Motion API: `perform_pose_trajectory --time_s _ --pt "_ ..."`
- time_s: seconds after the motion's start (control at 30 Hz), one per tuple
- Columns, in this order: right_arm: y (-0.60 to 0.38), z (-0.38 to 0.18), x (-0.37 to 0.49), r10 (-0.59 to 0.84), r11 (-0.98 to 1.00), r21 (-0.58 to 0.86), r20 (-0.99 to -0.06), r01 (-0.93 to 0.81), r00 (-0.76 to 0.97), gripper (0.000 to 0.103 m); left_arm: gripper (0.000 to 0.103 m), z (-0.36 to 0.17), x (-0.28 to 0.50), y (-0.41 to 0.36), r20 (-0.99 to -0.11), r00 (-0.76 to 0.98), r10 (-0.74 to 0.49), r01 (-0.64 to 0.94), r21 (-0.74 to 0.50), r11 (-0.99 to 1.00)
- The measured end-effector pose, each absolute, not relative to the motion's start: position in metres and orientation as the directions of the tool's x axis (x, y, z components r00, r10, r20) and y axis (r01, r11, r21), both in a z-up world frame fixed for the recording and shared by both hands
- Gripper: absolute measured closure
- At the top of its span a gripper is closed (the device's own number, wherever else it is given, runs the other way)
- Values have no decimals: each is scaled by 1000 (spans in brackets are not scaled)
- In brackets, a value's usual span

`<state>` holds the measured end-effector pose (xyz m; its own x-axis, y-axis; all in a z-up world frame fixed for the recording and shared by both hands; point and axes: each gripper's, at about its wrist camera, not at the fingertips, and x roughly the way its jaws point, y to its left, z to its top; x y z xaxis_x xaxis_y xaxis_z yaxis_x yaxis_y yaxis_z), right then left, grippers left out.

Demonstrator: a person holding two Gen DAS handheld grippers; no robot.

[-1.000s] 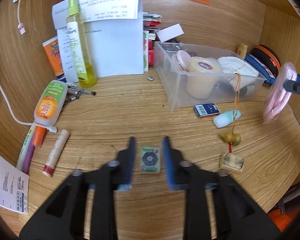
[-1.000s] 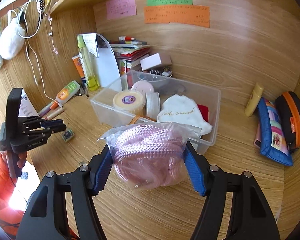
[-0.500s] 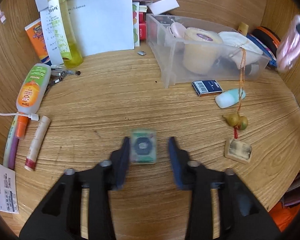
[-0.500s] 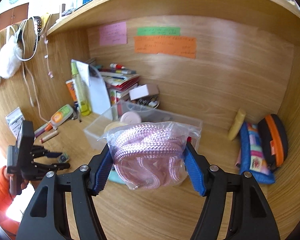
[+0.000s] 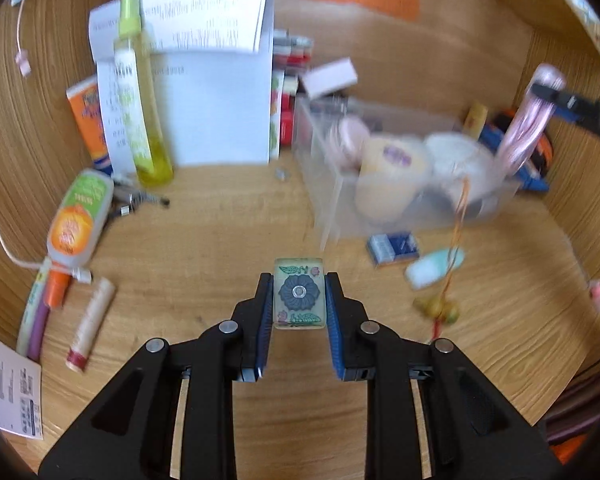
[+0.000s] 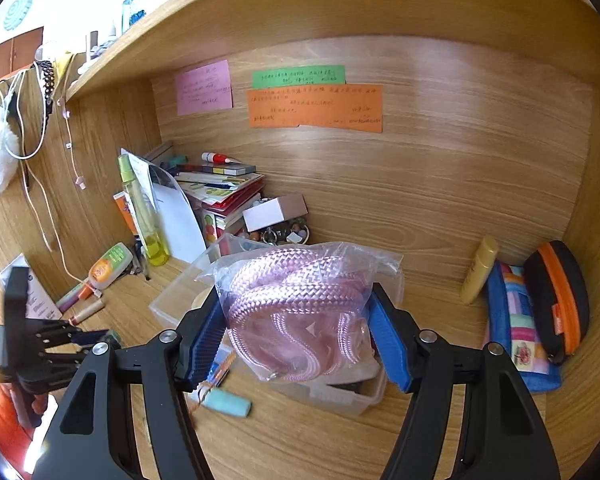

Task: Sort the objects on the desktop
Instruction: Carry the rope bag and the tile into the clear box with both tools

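My left gripper (image 5: 299,300) is shut on a small green tile with a dark flower pattern (image 5: 299,294) and holds it above the wooden desk (image 5: 228,240). My right gripper (image 6: 296,316) is shut on a clear bag of pink braided rope (image 6: 296,312), raised over the clear plastic bin (image 6: 336,396). In the left wrist view the bin (image 5: 340,216) holds a round cream tub (image 5: 392,168) and white items; the bagged rope (image 5: 528,128) hangs at the far right. The left gripper also shows in the right wrist view (image 6: 88,338).
A yellow spray bottle (image 5: 140,112), white papers (image 5: 216,112), an orange-green tube (image 5: 78,220), pens (image 5: 40,308) and a lip balm (image 5: 92,320) lie at left. A blue box (image 5: 392,246), mint tube (image 5: 434,268) and gourd charm (image 5: 436,308) lie at right. Pouches (image 6: 540,312) fill the right corner.
My left gripper closed on the flower tile and lifted it off the desk. My right gripper rose with the bagged rope and now sits higher over the bin.
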<state>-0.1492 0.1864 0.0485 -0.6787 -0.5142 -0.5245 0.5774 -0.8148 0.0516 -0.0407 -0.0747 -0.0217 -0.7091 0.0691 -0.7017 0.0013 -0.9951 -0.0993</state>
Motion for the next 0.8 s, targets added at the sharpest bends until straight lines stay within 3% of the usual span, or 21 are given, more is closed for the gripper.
perform_pose_trajectory --time_s 0.33,0.8 --pt "178 22 -180 -489 -833 76 -564 548 -665 39 79 9 -72 -68 -627 -772 105 -24 -137 -990" --pt "163 -5 -219 -458 -848 76 -604 525 -652 38 79 14 -138 -53 -632 -764 132 -39 -158 -987"
